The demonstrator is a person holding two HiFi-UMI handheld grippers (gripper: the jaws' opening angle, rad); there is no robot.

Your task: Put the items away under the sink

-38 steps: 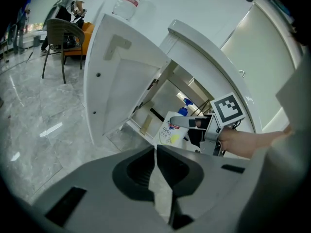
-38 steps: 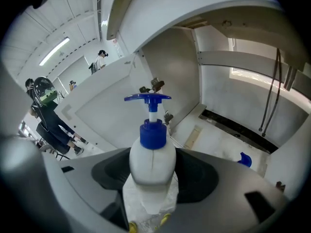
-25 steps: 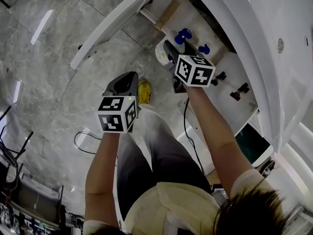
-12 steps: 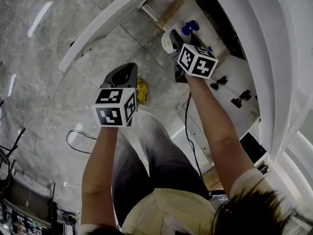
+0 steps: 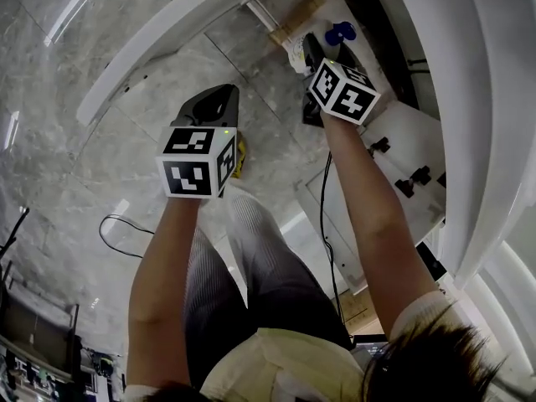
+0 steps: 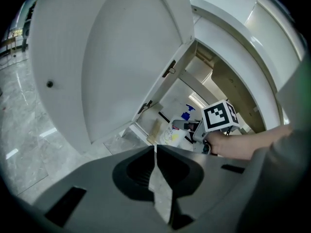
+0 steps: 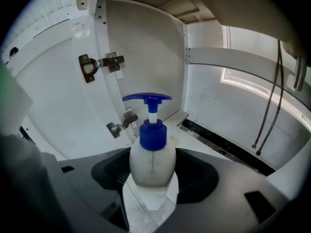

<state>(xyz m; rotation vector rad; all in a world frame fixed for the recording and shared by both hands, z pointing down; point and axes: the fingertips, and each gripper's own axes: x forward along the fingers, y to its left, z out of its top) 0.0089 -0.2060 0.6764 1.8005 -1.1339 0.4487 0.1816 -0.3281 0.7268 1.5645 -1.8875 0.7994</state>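
A white pump bottle (image 7: 152, 165) with a blue pump head (image 7: 147, 98) stands upright between the jaws of my right gripper (image 7: 153, 178), which is shut on its body. In the head view the right gripper (image 5: 314, 57) holds the bottle (image 5: 296, 54) at the mouth of the open under-sink cabinet (image 5: 356, 11). From the left gripper view the bottle (image 6: 172, 134) is just inside the cabinet opening. My left gripper (image 5: 216, 105) hangs over the floor to the left, apart from the cabinet. Its jaws (image 6: 155, 150) are shut with nothing in them.
The cabinet's left door (image 5: 167, 32) swings wide open; the right door (image 5: 402, 141) shows its hinges. A tan wooden block (image 5: 293, 17) lies at the cabinet's front edge. Two hoses (image 7: 272, 106) hang inside at the right. A cable (image 5: 126, 224) trails on the marble floor.
My right gripper has carried the pump bottle farther forward, into the cabinet opening. The left gripper has stayed roughly where it was, jaws shut.
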